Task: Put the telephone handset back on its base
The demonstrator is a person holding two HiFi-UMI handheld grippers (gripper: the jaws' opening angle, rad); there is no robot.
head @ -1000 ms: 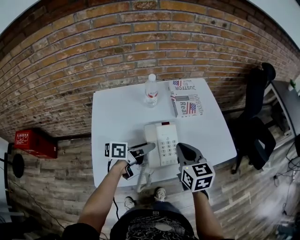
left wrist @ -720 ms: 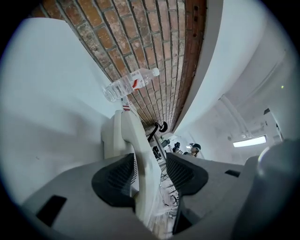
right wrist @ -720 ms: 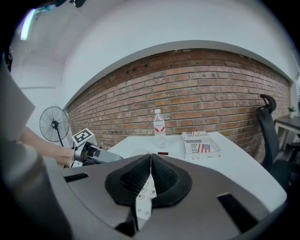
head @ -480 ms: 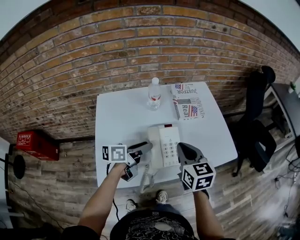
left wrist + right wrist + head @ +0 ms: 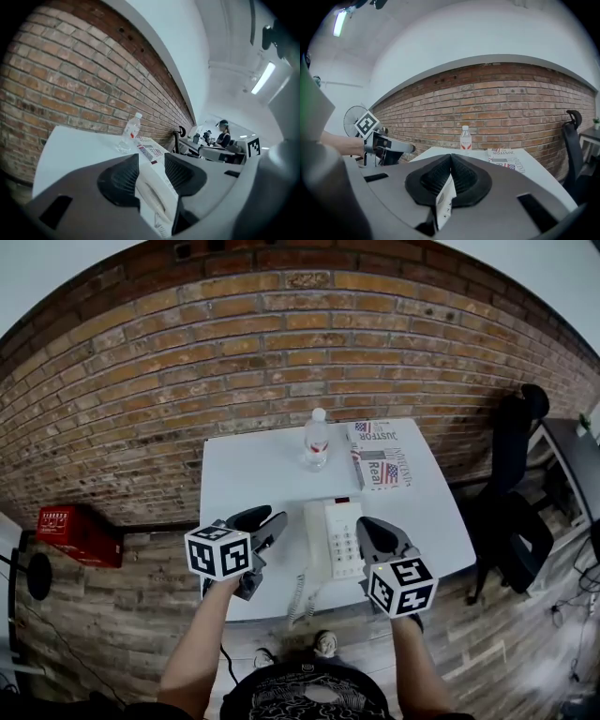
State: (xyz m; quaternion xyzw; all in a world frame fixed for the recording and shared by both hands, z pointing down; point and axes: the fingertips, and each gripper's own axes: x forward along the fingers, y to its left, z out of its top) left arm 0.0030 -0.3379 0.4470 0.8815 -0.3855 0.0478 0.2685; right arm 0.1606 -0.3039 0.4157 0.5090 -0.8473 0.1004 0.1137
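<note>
1. Left gripper (image 5: 275,516): held above the near left part of the table (image 5: 246,474), beside the telephone and apart from it. Its jaws stand spread with nothing between them, and they have just been closing a little. In the left gripper view the telephone shows through the gap, beyond the pads rather than in them. Judgement: the gripper stays clear so that it cannot knock the handset.

2. Handset (image 5: 316,538): lies lengthwise along the left side of the base (image 5: 345,538), apparently seated in its cradle. Judgement: the task's goal looks met. How firmly the handset is seated cannot be confirmed from these views.

3. Cord (image 5: 302,589): the coiled cord hangs over the near table edge, slack. This fits a handset at rest, with nothing pulling on it.

4. Bottle (image 5: 317,439) and newspaper (image 5: 380,463): both sit at the far side of the table near the brick wall, the bottle upright and the newspaper flat. They are well apart from the telephone and out of the working area.

5. Right gripper (image 5: 366,525): held just right of the base, not touching it. Its pads are pressed together at the tips and pinch nothing. Judgement: it is parked, with no part in supporting the telephone.
</note>
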